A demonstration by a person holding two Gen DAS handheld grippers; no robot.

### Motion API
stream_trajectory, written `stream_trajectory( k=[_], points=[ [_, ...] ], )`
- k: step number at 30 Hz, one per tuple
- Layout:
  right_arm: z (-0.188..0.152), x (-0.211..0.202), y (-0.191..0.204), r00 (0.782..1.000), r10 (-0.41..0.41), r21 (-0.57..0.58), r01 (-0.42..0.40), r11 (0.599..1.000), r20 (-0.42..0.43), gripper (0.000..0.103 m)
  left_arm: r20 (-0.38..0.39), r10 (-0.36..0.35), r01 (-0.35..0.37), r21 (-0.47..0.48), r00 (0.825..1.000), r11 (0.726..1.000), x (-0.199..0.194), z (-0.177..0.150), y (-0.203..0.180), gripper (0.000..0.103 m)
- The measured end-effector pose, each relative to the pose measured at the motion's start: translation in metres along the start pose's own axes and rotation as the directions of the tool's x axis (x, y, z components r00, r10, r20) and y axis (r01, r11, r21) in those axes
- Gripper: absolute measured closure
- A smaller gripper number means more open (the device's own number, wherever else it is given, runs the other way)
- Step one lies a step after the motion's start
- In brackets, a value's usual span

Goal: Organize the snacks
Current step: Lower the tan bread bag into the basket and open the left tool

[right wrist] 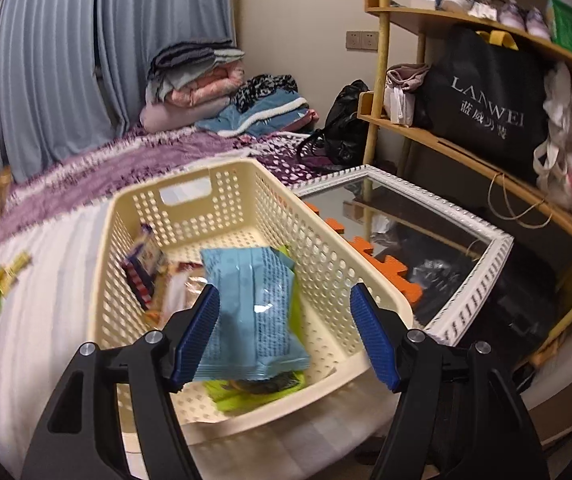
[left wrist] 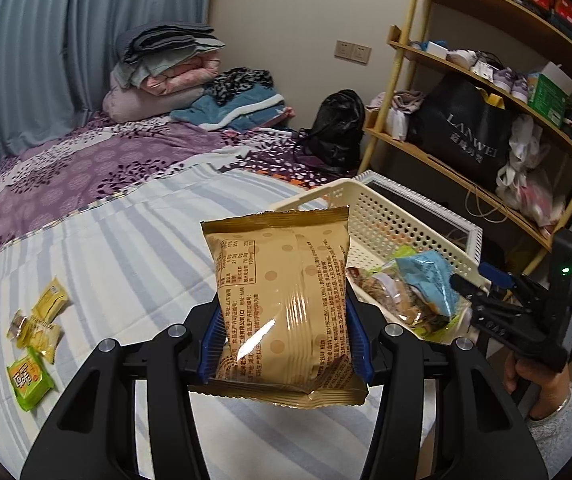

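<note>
Tan-and-gold snack packet (left wrist: 286, 312), printed back panel facing up, glossy and puffed, pinched at both sides between blue pads, held above the striped bedspread. Just beyond, cream perforated basket (right wrist: 245, 200) sitting on the bed near its edge, handle slot in the far wall. Inside, light blue packet (right wrist: 249, 312) lying on top, seam side up, over a lime-green pack (right wrist: 245, 394); more wrappers stacked against the left wall. Off to the left on the bedspread, small yellow packets (left wrist: 41, 320) and a green one (left wrist: 29, 378), loose, close together.
</note>
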State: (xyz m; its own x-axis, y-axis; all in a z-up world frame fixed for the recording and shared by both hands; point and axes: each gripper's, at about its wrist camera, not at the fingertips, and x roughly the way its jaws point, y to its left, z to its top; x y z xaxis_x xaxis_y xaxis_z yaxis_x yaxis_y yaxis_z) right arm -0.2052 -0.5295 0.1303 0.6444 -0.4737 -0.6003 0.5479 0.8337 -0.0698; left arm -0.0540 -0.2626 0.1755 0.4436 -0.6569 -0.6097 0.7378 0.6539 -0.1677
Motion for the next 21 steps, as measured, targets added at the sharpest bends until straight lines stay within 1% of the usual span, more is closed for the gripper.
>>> stream_trajectory(
  k=[4,7,8,12,15,17,21],
  points=[
    [0.007,0.012,-0.007,1.0,-0.024,-0.001,0.024,1.0,-0.008,0.035,-0.008,-0.019,0.02,0.027,1.0,0.999,0.005,0.003,-0.012,0.051],
    [0.014,0.024,-0.011,0.998,-0.054,-0.006,0.054,0.999,-0.022,0.035,-0.018,-0.035,0.035,0.032,0.999,0.999,0.01,0.007,-0.019,0.051],
    [0.015,0.027,-0.012,0.998,-0.052,-0.008,0.052,0.999,-0.022,0.035,-0.022,-0.041,0.042,0.031,0.999,0.999,0.013,0.007,-0.021,0.051],
    [0.019,0.033,-0.011,0.996,-0.086,-0.046,0.085,0.995,-0.021,0.034,-0.04,-0.073,0.074,0.039,0.997,0.996,0.022,0.011,-0.033,0.051],
    [0.019,0.034,-0.015,0.997,-0.08,-0.018,0.079,0.997,-0.019,0.034,-0.052,-0.105,0.108,0.049,0.993,0.993,0.029,0.015,-0.046,0.051],
    [0.018,0.032,-0.019,0.998,-0.058,0.007,0.058,0.998,-0.006,0.034,-0.067,-0.139,0.143,0.045,0.988,0.989,0.035,0.017,-0.054,0.051],
    [0.015,0.024,-0.027,0.999,-0.041,0.052,0.04,0.998,0.029,0.034,-0.09,-0.201,0.204,0.024,0.975,0.979,0.052,0.023,-0.071,0.051]
  ],
)
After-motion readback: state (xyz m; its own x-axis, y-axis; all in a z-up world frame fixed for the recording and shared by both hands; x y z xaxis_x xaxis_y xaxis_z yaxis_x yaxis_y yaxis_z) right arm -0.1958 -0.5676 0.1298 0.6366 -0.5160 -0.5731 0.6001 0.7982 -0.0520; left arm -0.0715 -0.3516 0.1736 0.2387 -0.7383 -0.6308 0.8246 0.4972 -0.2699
